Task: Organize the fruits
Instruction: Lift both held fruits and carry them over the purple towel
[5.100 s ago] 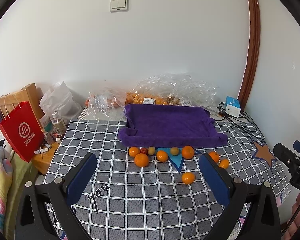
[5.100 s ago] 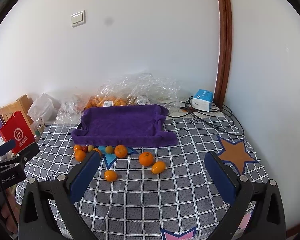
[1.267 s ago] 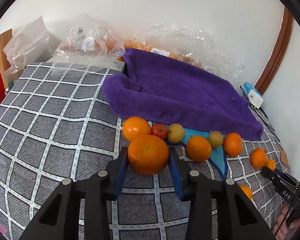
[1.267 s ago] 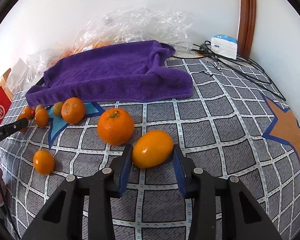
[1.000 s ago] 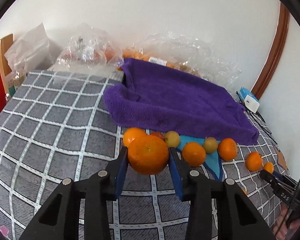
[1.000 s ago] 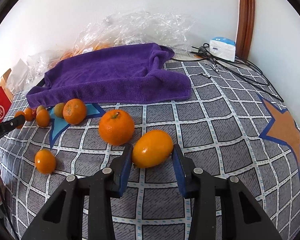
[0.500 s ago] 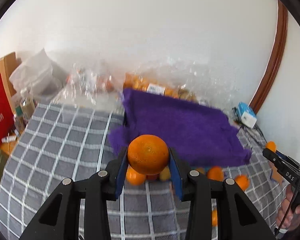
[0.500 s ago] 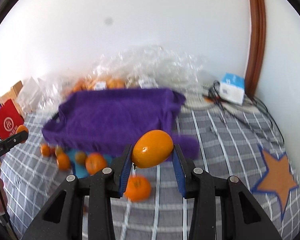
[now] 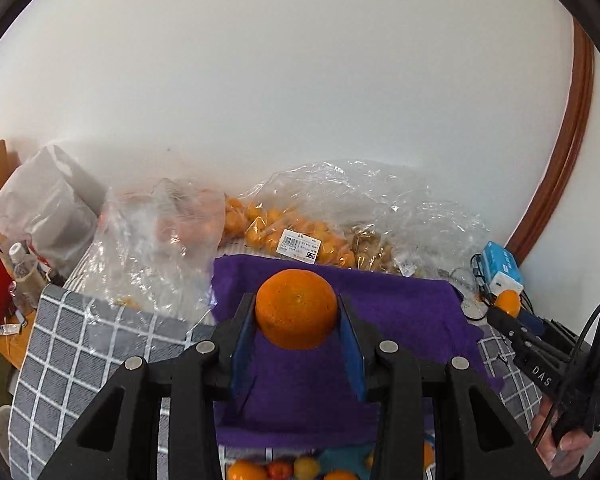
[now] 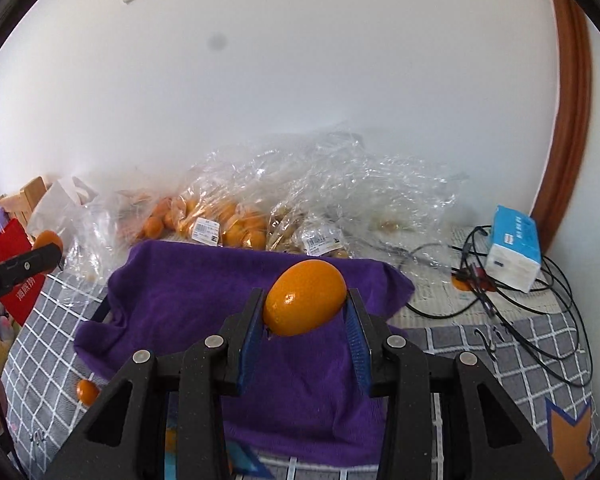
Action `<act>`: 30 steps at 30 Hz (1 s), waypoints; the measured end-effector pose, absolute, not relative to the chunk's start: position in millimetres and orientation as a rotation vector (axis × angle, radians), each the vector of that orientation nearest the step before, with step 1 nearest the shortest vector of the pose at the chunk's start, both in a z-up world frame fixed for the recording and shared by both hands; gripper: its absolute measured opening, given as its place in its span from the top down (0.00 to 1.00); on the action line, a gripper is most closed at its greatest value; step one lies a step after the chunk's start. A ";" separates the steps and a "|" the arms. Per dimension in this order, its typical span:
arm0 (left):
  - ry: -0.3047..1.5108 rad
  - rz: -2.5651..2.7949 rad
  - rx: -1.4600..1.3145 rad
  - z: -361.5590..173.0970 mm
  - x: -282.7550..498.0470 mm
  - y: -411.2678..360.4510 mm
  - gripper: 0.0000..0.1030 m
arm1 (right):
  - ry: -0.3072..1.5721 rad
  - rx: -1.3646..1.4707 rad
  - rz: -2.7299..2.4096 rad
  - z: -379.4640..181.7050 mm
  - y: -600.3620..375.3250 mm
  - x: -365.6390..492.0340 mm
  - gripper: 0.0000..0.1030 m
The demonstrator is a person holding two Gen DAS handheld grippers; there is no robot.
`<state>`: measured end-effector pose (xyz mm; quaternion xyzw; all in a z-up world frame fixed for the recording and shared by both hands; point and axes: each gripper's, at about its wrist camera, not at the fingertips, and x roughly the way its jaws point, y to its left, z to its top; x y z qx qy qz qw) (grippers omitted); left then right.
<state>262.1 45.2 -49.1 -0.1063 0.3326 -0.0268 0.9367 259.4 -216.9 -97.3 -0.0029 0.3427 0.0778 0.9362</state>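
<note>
A: The purple towel (image 9: 400,312) is soft and folded, over the checked cloth (image 9: 80,344). If released high, I think the round fruit rolls off.

B: Yes. The left gripper (image 9: 296,334) clamps a dimpled round orange (image 9: 296,314); the right gripper (image 10: 305,326) squeezes a smooth oval orange fruit (image 10: 305,304), both above the towel.

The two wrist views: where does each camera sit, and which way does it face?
Left wrist: on the left gripper, facing the purple towel and wall; jaws hold a round orange.
Right wrist: on the right gripper, facing likewise; jaws hold an oval orange fruit.
Both share the towel, the fruit bags and the blue box.
</note>
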 end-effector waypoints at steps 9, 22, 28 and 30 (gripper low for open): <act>0.748 -0.046 -0.187 -89.6 317.5 28.6 0.64 | 0.803 -0.011 0.156 -139.6 -217.9 317.5 0.62; 0.890 -0.040 -0.124 -142.9 339.4 24.0 0.64 | 0.973 -0.061 0.175 -183.6 -213.0 339.5 0.62; 0.926 -0.039 -0.107 -145.8 341.2 21.1 0.64 | 1.009 -0.067 0.162 -195.1 -213.6 343.0 0.62; 0.934 -0.036 -0.103 -146.8 341.7 20.6 0.64 | 1.022 -0.066 0.158 -198.2 -214.5 344.4 0.62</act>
